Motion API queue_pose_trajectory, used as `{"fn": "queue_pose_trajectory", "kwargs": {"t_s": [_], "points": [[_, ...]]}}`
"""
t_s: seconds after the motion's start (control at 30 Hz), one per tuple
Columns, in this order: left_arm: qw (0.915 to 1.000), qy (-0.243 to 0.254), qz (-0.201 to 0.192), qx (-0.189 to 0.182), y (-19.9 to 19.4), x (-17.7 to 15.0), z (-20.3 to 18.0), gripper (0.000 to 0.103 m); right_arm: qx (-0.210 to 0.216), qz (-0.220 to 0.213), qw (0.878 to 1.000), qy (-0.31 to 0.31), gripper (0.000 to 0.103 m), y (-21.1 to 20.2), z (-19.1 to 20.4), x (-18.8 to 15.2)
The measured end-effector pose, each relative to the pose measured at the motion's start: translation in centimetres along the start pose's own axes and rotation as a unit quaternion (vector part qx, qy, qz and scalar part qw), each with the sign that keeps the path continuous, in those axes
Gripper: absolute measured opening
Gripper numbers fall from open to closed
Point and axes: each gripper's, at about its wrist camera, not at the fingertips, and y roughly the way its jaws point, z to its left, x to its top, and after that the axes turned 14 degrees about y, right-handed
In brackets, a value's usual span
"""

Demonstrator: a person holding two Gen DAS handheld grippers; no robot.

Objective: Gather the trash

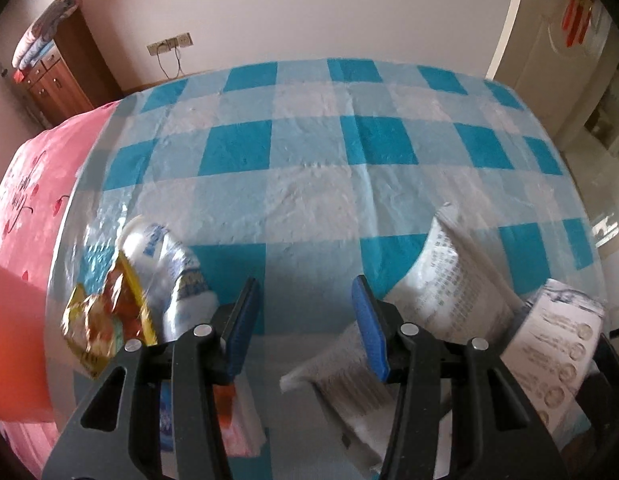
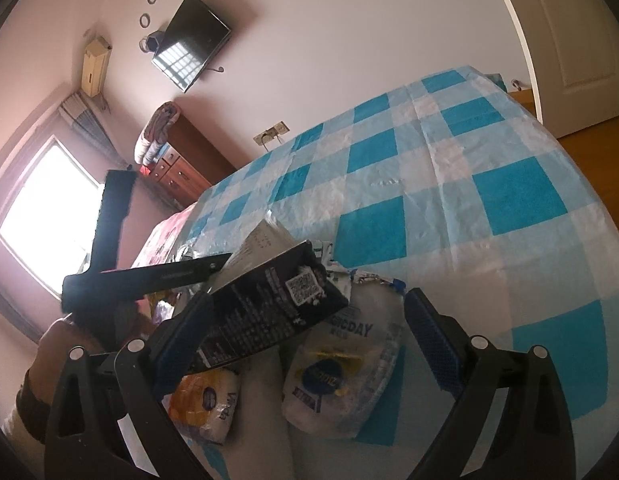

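My left gripper (image 1: 307,330) hangs over the near edge of the checked table (image 1: 309,148), jaws apart and bare cloth between the blue pads. Left of it lie a yellow-red snack wrapper (image 1: 105,320) and a white-blue plastic packet (image 1: 165,264). To the right sit a printed white packet (image 1: 449,276) and a white labelled box (image 1: 561,340). My right gripper (image 2: 307,344) is wide open above a pile: a black box (image 2: 269,312) with a QR code leans over its left pad, beside a white bag (image 2: 341,376) and an orange-white wrapper (image 2: 205,404).
The blue-and-white checked cloth (image 2: 469,200) stretches away beyond the pile. A pink bed (image 1: 29,200) borders the table on the left, with a wooden dresser (image 1: 61,72) behind it. A hand (image 2: 61,340) holds a black tool body at left. A white door (image 2: 569,40) stands at right.
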Motion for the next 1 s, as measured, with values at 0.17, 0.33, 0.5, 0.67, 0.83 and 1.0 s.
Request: {"fn": "queue_pose_trajectory", "kwargs": {"t_s": [0.17, 0.33, 0.5, 0.67, 0.83, 1.0], "points": [[0.9991, -0.024, -0.035, 0.003, -2.5, -1.7, 1.2, 0.059, 0.002, -0.001, 1.0, 0.004, 0.095, -0.2, -0.3, 0.2], [0.9966, 0.0, -0.079, 0.022, -6.3, -3.7, 0.3, 0.067, 0.001, -0.004, 1.0, 0.018, 0.095, -0.8, -1.2, 0.6], [0.9891, 0.072, -0.128, -0.011, -10.0, -5.2, -2.5, 0.069, 0.0, -0.006, 0.999, 0.038, 0.095, -1.4, -2.4, 1.1], [0.9768, 0.156, -0.137, -0.055, -10.1, -4.8, -6.1, 0.069, -0.002, -0.006, 0.999, 0.05, 0.095, -2.1, -3.4, 1.5], [0.968, 0.196, -0.12, -0.102, -8.3, -3.9, -8.1, 0.069, -0.015, -0.003, 0.999, 0.045, 0.095, -2.7, -3.8, 1.5], [0.9637, 0.213, -0.096, -0.13, -6.4, -3.1, -9.3, 0.069, -0.037, 0.007, 0.999, 0.02, 0.095, -2.6, -3.5, 1.1]]}}
